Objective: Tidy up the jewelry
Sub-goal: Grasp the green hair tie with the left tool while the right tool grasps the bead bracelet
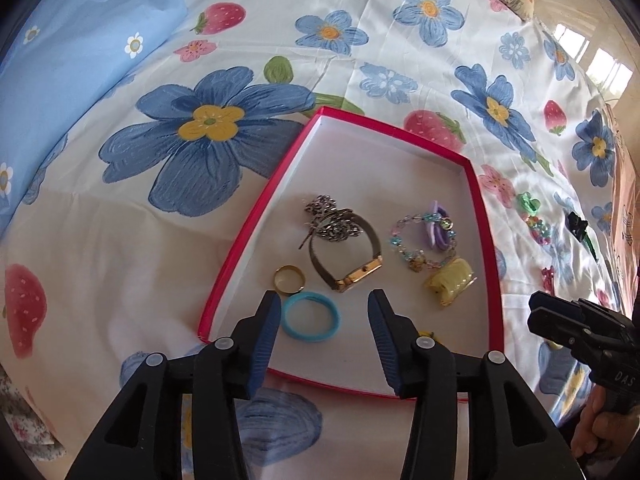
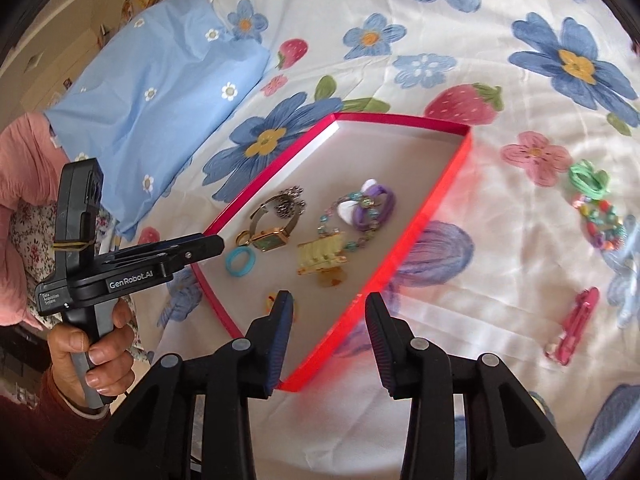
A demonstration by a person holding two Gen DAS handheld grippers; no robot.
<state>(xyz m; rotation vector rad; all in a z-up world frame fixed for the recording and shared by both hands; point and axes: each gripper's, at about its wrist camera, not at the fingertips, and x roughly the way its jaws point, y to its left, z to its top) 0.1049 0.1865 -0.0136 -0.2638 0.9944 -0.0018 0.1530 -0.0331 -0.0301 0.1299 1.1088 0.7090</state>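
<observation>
Fingers of left gripper (image 1: 322, 312) and right gripper (image 2: 328, 314) apart, empty; left gripper body reads "GenRobot.AI", "Data Acquisition System".

Both wrist views look steeply down from close above the red box (image 1: 256, 216) on the bed. The left view sits over its near edge, the right view beyond its right corner; both share the box (image 2: 420, 220).

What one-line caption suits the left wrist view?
Open left gripper above blue ring in red box of jewelry.
</observation>
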